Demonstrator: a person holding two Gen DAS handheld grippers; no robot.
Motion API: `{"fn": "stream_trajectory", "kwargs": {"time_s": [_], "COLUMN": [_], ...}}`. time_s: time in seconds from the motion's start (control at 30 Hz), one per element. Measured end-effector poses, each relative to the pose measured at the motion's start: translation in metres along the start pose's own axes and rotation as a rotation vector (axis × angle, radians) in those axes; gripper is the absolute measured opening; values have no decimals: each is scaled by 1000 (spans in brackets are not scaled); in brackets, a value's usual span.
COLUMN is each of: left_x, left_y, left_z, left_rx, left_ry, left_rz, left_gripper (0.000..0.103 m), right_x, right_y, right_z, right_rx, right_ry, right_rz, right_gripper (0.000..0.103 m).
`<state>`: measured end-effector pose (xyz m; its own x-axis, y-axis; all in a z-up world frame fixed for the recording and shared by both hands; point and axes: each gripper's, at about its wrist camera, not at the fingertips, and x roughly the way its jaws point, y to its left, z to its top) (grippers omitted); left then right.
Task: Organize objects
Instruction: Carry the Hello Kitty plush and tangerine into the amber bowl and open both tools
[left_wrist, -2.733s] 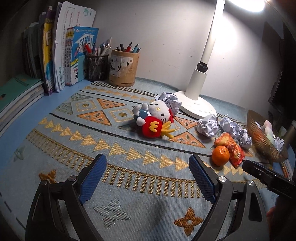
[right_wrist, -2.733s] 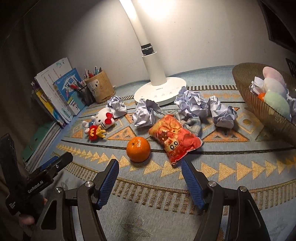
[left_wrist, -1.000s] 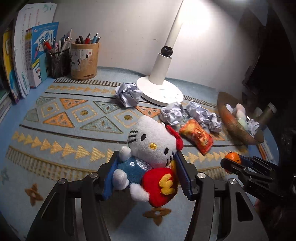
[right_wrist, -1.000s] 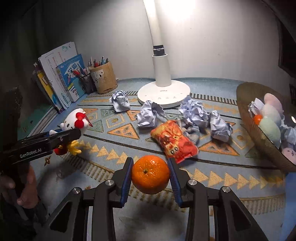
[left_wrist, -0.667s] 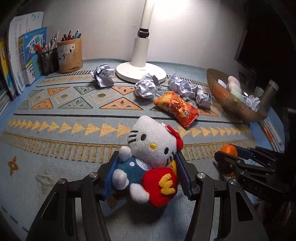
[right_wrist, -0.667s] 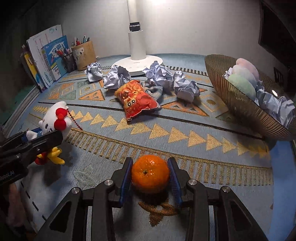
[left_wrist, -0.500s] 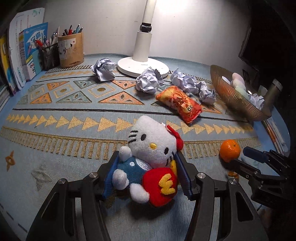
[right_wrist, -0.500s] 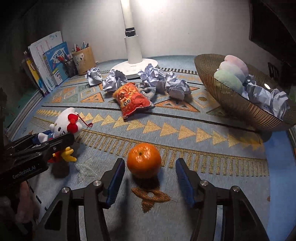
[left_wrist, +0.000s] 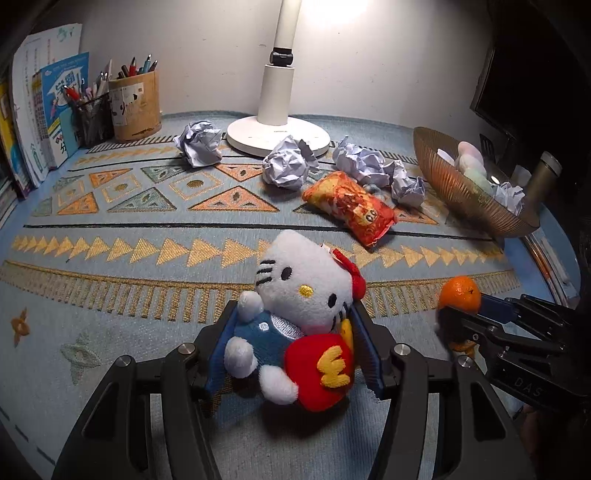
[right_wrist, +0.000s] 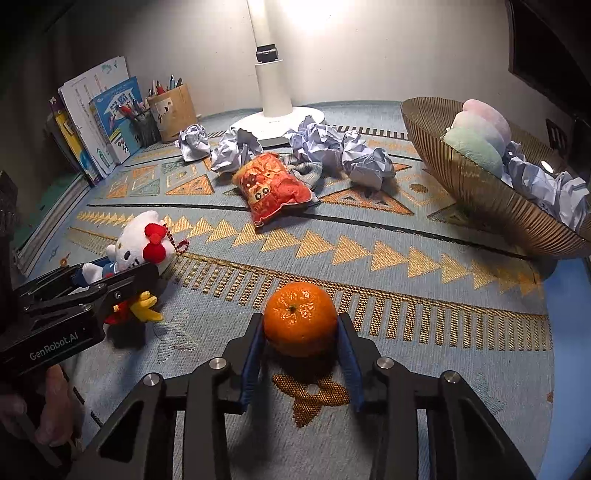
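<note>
Right gripper (right_wrist: 300, 341): half a second ago spread around the round orange mandarin (right_wrist: 300, 318) on the patterned blue mat (right_wrist: 406, 280), now pinching it again; likely a regrasp.

Left gripper (left_wrist: 291, 345): still clamps white plush cat toy (left_wrist: 295, 314).

Gold ribbed bowl (right_wrist: 480, 195): far rim cut off.

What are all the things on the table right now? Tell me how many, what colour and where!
plush cat toy: one, white with red bow, front of the mat, in the left gripper.
orange: one, orange, front of the mat, in the right gripper.
snack bag: one, red-orange, mid mat.
paper balls: about five loose, pale lilac, around the lamp base; more in the bowl.
lamp: one, white, at the back.
bowl: one, brown, right side, holding pastel plush pieces.
pen pots: two, tan and black mesh, back left.
books: several, standing far left.
mat: one, blue with gold triangles.
left gripper: black, blue pads.
right gripper: black, blue pads.
</note>
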<state>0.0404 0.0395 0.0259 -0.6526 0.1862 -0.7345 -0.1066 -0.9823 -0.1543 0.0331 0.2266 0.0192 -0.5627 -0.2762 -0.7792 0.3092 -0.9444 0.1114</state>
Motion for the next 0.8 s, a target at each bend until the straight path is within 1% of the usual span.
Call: {"fn": "stream_trajectory", "kwargs": {"time_s": [0.1, 0.17, 0.3, 0.37, 0.43, 0.53, 0.63, 0.73, 0.77, 0.8], "left_x": [-11, -19, -24, -18, -4, 30, 65, 94, 103, 112], "left_y": [-18, -35, -81, -103, -122, -142, -157, -168, -171, -175], "left_z": [20, 40, 88, 111, 131, 157, 172, 181, 182, 183], "left_rx": [28, 53, 128, 143, 150, 120, 98, 100, 106, 109], "left_ry": [-30, -66, -131, -147, -160, -131, -110, -75, -61, -41], "left_rz": [-41, -82, -167, -234, -265, -317, -325, -341, -357, -371], "left_gripper": [55, 55, 56, 56, 56, 56, 56, 57, 60, 66], "right_x": [-19, -39, -87, -108, -123, -129, -123, -110, -105, -99], "right_y": [-14, -30, -76, -102, -129, -164, -189, -207, -213, -217], "right_z": [3, 12, 36, 49, 61, 78, 95, 111, 115, 120], "right_rx": [47, 83, 157, 214, 274, 358, 409, 443, 453, 458], "right_ry": [-46, -95, -222, -282, -328, -361, -373, -366, -360, -352], "right_rz": [21, 12, -60, -107, -149, -182, -180, -185, -178, -166], "right_gripper": [37, 37, 37, 37, 37, 37, 37, 37, 37, 37]}}
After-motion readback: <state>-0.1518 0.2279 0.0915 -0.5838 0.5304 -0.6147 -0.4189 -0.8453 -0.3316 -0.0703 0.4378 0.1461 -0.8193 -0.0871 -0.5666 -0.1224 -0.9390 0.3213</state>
